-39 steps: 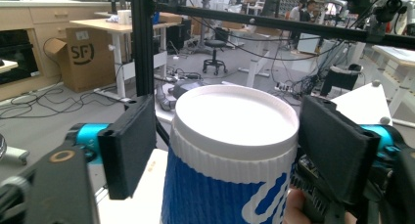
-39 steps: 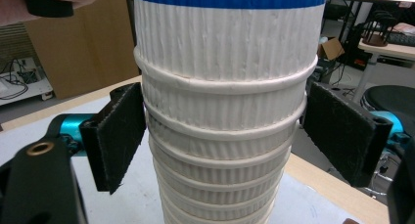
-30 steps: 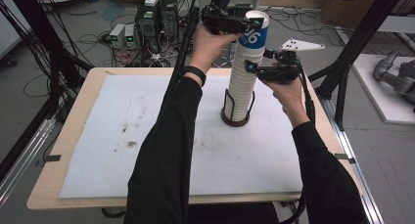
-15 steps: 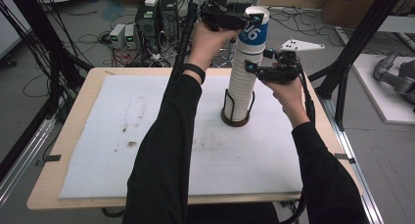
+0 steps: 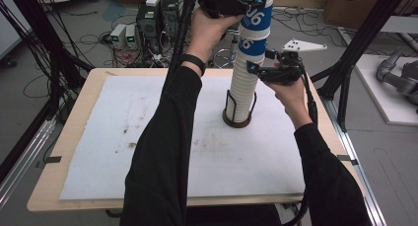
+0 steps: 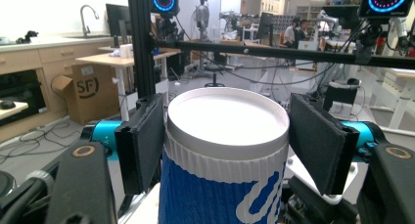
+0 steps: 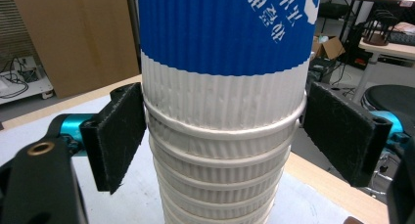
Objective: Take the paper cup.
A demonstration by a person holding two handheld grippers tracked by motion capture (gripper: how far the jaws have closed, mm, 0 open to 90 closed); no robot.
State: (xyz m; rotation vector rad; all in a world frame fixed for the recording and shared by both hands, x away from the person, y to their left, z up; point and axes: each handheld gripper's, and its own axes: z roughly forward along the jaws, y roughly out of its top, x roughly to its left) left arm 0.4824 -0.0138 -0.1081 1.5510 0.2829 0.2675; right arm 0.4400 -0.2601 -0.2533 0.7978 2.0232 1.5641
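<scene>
At the top centre of the high view, the top cup is clamped by the left gripper. The cup stack below is pinched by the right gripper at mid-frame.

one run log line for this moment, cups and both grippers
left hand-held gripper: shut on top cup | right hand-held gripper: shut on cup stack | stack in holder

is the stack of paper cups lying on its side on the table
No, the stack of paper cups stands upright in a dark holder on the white mat, as the high view shows.
</scene>
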